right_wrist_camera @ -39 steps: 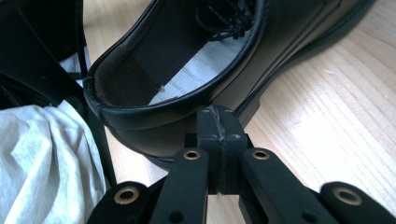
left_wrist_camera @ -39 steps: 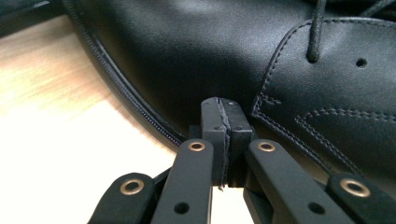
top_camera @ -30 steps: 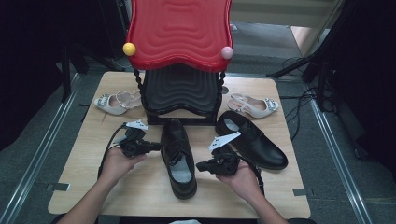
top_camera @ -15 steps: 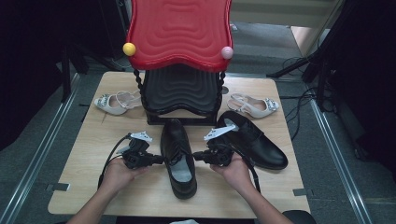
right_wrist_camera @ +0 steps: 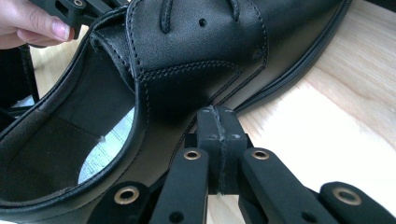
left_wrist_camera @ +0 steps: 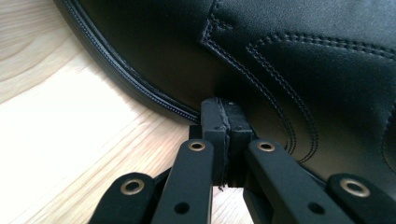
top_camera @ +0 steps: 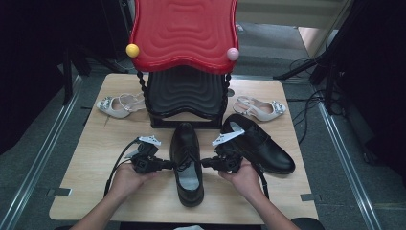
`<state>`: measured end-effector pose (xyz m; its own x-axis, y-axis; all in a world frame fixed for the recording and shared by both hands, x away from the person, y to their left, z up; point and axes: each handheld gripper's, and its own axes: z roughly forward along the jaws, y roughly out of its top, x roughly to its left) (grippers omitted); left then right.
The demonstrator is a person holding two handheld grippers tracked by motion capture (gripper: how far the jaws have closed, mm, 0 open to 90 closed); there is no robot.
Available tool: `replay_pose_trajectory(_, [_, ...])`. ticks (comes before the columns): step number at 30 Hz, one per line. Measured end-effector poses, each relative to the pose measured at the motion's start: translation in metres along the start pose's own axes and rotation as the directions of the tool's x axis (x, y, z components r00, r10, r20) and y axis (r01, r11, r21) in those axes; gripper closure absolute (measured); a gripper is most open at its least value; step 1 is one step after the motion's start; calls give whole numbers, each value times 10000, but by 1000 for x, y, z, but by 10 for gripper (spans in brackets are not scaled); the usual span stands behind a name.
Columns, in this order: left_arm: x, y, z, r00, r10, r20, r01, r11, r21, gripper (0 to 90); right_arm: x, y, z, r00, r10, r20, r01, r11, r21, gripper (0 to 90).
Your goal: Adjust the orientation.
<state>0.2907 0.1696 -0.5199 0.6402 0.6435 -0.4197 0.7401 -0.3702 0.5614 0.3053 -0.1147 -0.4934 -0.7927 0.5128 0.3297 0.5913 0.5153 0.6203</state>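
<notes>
Wooden table [top_camera: 119,143]: both hand-held grippers closed, flanking black shoe [top_camera: 186,163].

The left gripper [top_camera: 168,164], with its black jaws pressed together, is closing in on the glossy black leather lace-up shoe [top_camera: 187,163] standing in the middle of the pale wooden table [top_camera: 91,191], its tips now meeting the shoe's side. The right gripper [top_camera: 205,163], jaws also together, is drawing inward from the other side, pressing against the shoe's opposite flank.
</notes>
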Motion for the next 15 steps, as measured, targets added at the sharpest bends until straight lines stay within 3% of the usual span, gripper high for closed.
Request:
replay_pose_trajectory(9, [-18,14,20,9986,510,163,-514,9984,229,900,-8,-13,-19,9988,273,406,-275,9996,43,900])
replay_pose_trajectory(15, [-22,20,31,9968,482,641,-489,9988,87,900,-15,-21,-30,9946,574,861,-565,9983,-130,900])
